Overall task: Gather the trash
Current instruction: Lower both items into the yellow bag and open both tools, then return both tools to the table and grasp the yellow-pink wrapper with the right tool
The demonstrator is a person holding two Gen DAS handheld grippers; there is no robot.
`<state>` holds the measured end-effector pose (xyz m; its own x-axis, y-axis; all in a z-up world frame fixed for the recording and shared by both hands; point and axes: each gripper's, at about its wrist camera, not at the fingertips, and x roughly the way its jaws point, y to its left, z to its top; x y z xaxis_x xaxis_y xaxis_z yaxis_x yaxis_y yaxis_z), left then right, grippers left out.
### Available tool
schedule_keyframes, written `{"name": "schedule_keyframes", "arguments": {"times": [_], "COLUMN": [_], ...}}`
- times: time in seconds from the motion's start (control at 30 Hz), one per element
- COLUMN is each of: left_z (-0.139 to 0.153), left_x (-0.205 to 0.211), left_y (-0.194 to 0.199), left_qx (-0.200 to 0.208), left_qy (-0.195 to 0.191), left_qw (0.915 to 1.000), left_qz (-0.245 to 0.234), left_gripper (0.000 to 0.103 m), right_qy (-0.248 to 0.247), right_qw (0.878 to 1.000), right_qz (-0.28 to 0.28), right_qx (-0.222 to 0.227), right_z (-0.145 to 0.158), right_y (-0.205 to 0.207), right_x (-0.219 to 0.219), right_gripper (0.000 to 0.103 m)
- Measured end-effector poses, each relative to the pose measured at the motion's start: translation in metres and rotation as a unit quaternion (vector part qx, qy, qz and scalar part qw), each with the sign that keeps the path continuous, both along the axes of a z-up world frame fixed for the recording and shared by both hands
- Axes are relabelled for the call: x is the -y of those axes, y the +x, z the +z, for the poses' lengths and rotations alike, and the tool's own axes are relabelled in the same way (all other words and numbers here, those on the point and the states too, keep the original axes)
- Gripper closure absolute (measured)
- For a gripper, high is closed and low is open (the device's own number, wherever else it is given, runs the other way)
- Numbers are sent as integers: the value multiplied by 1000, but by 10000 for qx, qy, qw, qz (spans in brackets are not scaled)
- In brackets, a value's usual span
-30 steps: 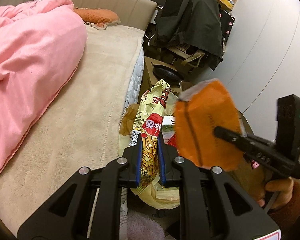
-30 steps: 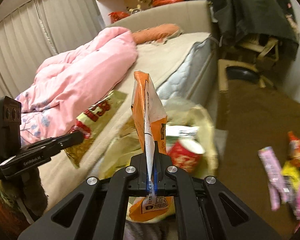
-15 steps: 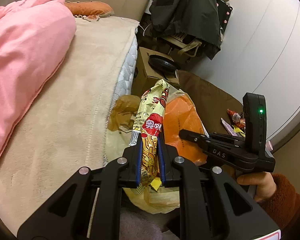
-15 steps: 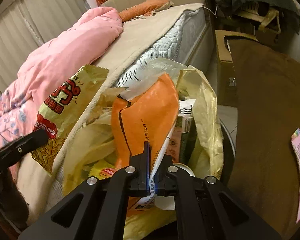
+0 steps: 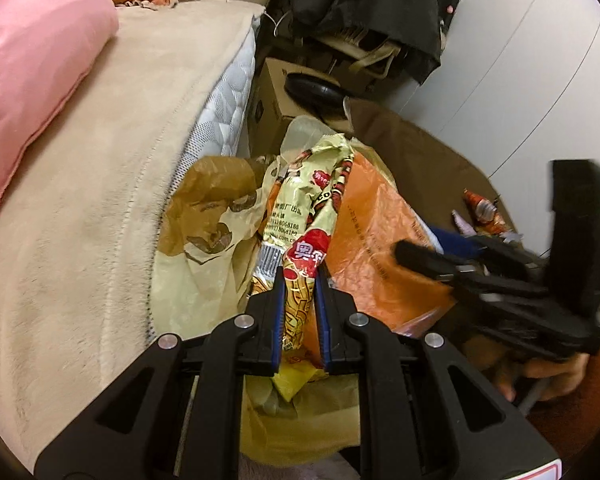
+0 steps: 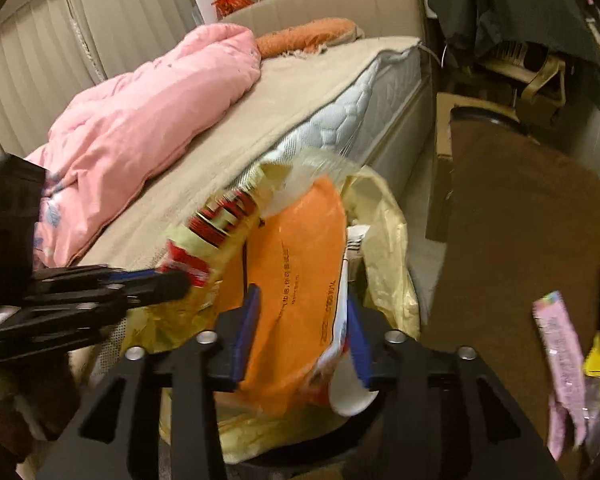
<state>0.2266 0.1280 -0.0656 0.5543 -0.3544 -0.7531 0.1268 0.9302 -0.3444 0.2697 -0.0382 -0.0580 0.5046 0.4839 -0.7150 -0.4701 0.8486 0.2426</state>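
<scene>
A bin lined with a yellow plastic bag [image 5: 196,280] [image 6: 388,240] stands against the bed's side. My left gripper [image 5: 300,276] is shut on a gold and red snack wrapper [image 5: 312,208], which hangs over the bin's mouth. The right wrist view shows that left gripper [image 6: 172,280] and its wrapper [image 6: 216,224] at the left. My right gripper [image 6: 303,300] is opening. An orange packet [image 6: 296,248] lies loose between its spread jaws, resting on the bin's contents. In the left wrist view the orange packet [image 5: 376,248] lies beside the right gripper [image 5: 424,246].
A bed with a beige cover [image 5: 80,200] and a pink duvet [image 6: 140,120] is at the left. A cardboard box [image 5: 276,92] and dark clothes [image 5: 372,8] are behind the bin. Several wrappers [image 6: 560,360] lie on the brown rug [image 6: 520,220] at the right.
Both grippers have come down over the bin. The right jaws, shut on the upright orange packet before, have spread apart, and the packet now lies flat in the bin.
</scene>
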Motion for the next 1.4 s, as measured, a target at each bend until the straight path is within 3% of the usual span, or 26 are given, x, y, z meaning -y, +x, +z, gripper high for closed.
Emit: {"name": "schedule_keyframes", "arguments": {"times": [0.3,0.5,0.6,0.8,0.97,1.13,1.23,1.4], "left_z": [-24,-25,-19,2,29,57,68,71], "left_x": [27,29,28,34,41,60,85,140], "left_y": [17,15,5,-14,-23,-26,-27,-21], "left_qx": [-366,-401,-346,-125,227,671,913,1063], "left_qy": [571,580,545,663,849,693,566,422], "left_qw": [9976,9975,9979,9977,9961,9952,9942,9914], "left_qz": [-99,19,10,-47,117,170,-46,-637], "left_gripper": [91,90,76,61,60,59,56,56], "right_qy": [-54,37,45,-59,-181,-258,-206,-576], "right_qw": [9951,9885,9859,9789,9718,9671,9654,9635], "right_qz": [-821,-1383,-1558,-1939,-2242,-2422,-2487,-2518], "right_qx": [549,603,613,639,714,735,751,706], "right_z": [40,51,53,51,49,48,47,46], "right_y": [-19,-36,-45,-64,-78,-87,-94,-105], "right_x": [69,126,149,188,214,235,249,267], "right_gripper": [58,53,50,50,45,40,37,37]}}
